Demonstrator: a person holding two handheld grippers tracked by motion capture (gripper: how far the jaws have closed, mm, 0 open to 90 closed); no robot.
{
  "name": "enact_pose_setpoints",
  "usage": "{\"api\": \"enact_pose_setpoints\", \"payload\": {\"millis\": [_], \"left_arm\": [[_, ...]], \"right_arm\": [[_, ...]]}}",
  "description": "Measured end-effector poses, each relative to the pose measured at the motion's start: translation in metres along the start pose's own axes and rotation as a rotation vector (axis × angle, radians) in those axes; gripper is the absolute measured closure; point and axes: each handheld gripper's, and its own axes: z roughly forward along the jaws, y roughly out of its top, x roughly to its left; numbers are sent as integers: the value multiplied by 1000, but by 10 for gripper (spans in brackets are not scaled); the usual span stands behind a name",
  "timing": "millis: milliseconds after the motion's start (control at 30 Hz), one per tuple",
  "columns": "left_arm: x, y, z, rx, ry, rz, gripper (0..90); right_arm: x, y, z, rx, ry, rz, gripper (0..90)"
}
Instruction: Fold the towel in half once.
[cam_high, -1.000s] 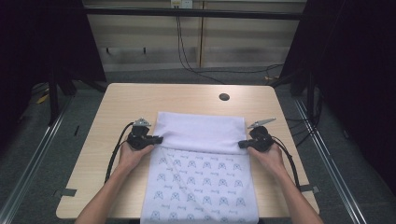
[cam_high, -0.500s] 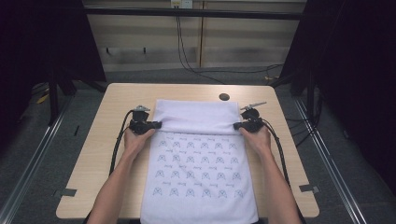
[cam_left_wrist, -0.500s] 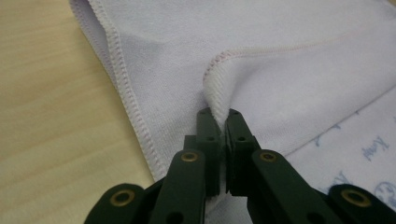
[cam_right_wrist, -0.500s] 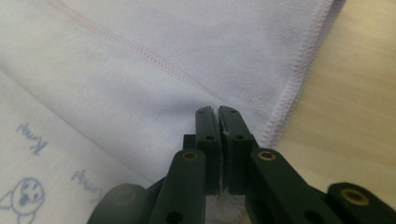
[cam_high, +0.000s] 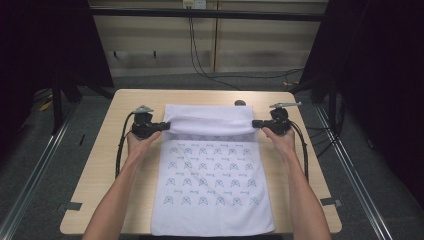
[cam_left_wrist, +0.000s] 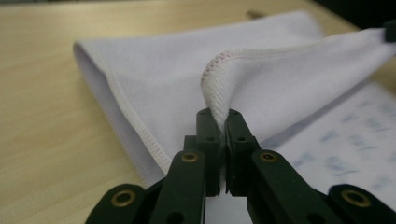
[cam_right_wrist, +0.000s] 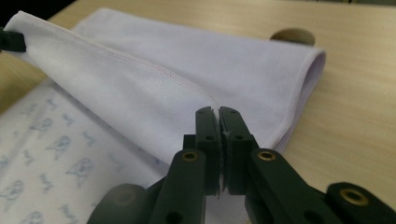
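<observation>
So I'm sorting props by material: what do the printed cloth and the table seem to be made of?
The cloth looks like soft woven or knit fabric, perhaps microfibre: matte white, overlock-stitched hem, limp folds, pale blue printed motifs on one side. The table looks like light wood or wood-look laminate: fine straight grain, smooth low-sheen surface.

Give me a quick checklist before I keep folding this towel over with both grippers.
1. Left gripper shut on the towel at its stitched corner: ok.
2. Right gripper shut on the towel's other corner: ok.
3. Lifted edge stretched fairly straight and level between the two grippers in the high view: ok.
4. Fold line at the far end lies square to the table edge: ok.
5. Small dark round thing beyond the fold, apart from the cloth or touching it: cannot tell.
6. Near end of the towel hangs over the table's front edge and could slide: not ok.
</observation>
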Motion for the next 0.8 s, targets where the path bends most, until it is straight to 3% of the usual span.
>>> {"api": "enact_pose_setpoints", "payload": {"millis": [133, 200, 267, 433, 467, 500, 567, 600, 633, 800], "left_arm": [[-15, 12, -32, -24, -19, 64, 869], [-22, 15, -46, -35, -58, 68, 870], [-31, 15, -58, -39, -85, 97, 870], [-56, 7, -82, -85, -132, 91, 871], [-61, 5, -85, -81, -140, 106, 871], [-67, 2, -89, -75, -136, 134, 871], [-73, 1, -93, -80, -144, 141, 871], [-82, 0, -104, -85, -145, 162, 871], [-87, 0, -113, -108, -153, 157, 871], [-98, 1, -145, -136, -154, 185, 870]], "right_arm": [[11, 13, -27, -62, 45, -23, 868], [19, 18, -42, -80, 73, -39, 868], [24, 20, -57, -98, 97, -50, 868], [44, 20, -93, -111, 100, -97, 869], [49, 18, -100, -117, 104, -110, 869], [54, 17, -106, -117, 111, -125, 869], [59, 16, -113, -118, 103, -136, 869], [68, 14, -128, -130, 110, -151, 869], [70, 13, -131, -131, 109, -154, 869], [96, 7, -162, -168, 143, -191, 869]]}}
